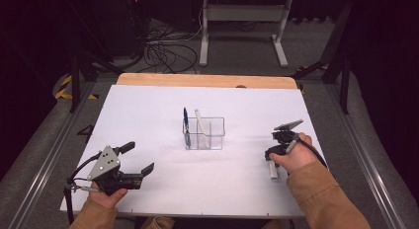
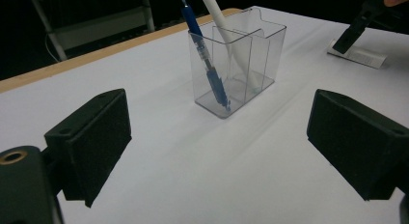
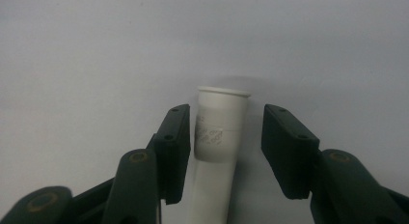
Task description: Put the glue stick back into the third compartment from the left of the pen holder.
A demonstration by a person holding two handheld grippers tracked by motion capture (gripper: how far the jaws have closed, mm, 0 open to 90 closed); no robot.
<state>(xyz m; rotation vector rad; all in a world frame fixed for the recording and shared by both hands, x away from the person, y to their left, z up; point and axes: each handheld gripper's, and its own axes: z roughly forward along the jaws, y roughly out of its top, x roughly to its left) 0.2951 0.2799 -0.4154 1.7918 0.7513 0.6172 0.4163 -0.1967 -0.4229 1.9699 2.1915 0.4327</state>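
On the right side of the white table [image 1: 148,189], my right gripper [image 3: 225,142] points down over a white marker [image 3: 219,151] that lies flat on the surface. Its jaws stand on either side of the marker's capped end; the left pad looks to be at the barrel, the right pad is apart from it with table showing in the gap, so the jaws are not clamped on it. I see a pale label with small grey print on the barrel, too blurred for me to read. From the high view the marker [image 1: 272,171] pokes out below my right hand [image 1: 291,157]. My left gripper [image 2: 219,151] rests near the table's left front corner, jaws spread wide with nothing between them. It looks toward a clear plastic organizer [image 2: 241,64] at the middle of the table, where a blue pen [image 2: 205,60] and a second white marker [image 2: 226,35] lean in the compartments. Faint print on the pen's clear section I cannot read either.
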